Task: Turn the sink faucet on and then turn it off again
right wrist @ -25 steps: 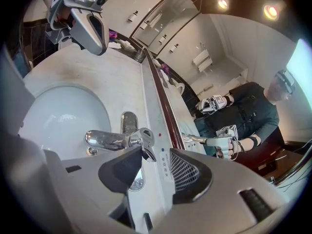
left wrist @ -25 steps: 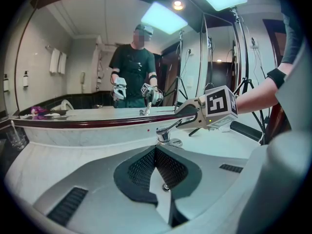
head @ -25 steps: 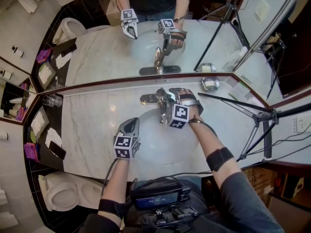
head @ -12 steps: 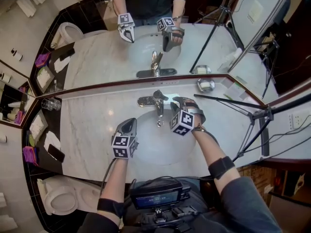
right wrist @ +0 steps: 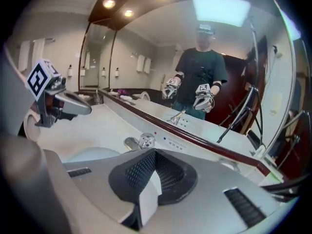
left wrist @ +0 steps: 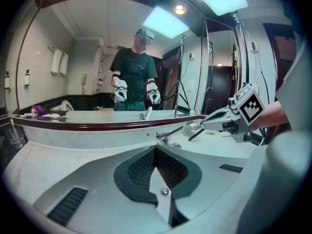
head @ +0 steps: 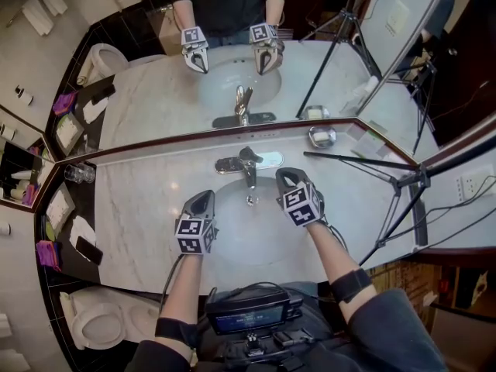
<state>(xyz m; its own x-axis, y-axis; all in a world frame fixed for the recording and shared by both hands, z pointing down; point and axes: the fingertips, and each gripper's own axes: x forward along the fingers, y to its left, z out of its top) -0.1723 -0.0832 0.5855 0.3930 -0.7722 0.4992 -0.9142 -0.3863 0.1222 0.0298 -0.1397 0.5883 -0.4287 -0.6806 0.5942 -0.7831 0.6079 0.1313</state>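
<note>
Hovering over the sink's [head: 240,237] front, the left claw [head: 203,200] is pressed together; the right claw [head: 286,178] has just closed on nothing. Beyond, the faucet [head: 248,163] stands at the bench's [head: 139,208] back, where a careless bump could restart water.

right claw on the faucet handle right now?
No: in the head view the right claw hangs over the sink basin, clear of the faucet handle, and its jaws have just been closing with nothing between them.
</note>
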